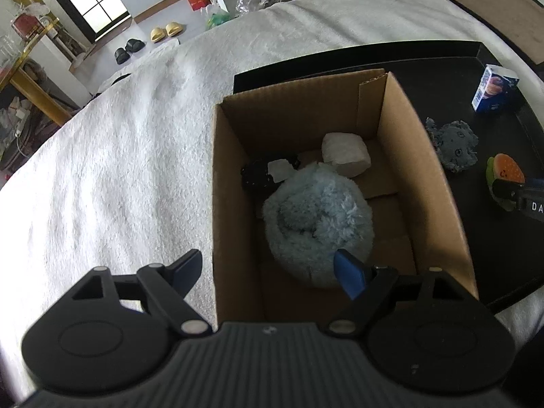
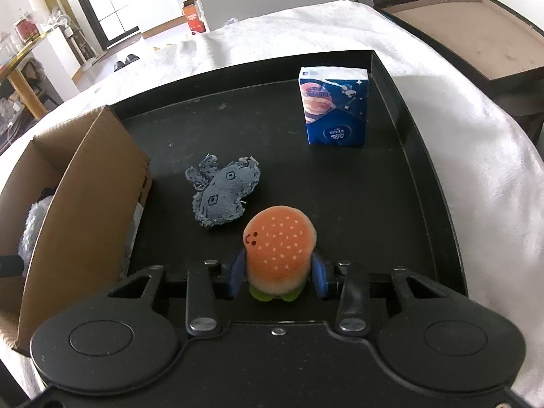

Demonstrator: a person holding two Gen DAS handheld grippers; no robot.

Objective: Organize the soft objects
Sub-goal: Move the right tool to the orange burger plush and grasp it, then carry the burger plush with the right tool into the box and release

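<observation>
My right gripper [image 2: 278,277] is shut on a plush hamburger toy [image 2: 278,243], held over the near part of the black tray [image 2: 425,176]; the toy also shows in the left wrist view [image 1: 506,170]. A grey denim plush [image 2: 221,197] lies on the tray left of it, also in the left wrist view [image 1: 454,146]. My left gripper [image 1: 272,272] is open and empty above the near edge of a cardboard box [image 1: 231,183]. The box holds a fluffy light-blue plush [image 1: 316,217], a white soft block [image 1: 345,154] and a small dark item [image 1: 255,175].
A blue tissue pack [image 2: 335,105] stands at the tray's far right, also in the left wrist view [image 1: 493,90]. Box [image 2: 85,204] and tray rest on a white fuzzy blanket [image 1: 119,170]. A brown-lined open case [image 2: 476,34] sits far right.
</observation>
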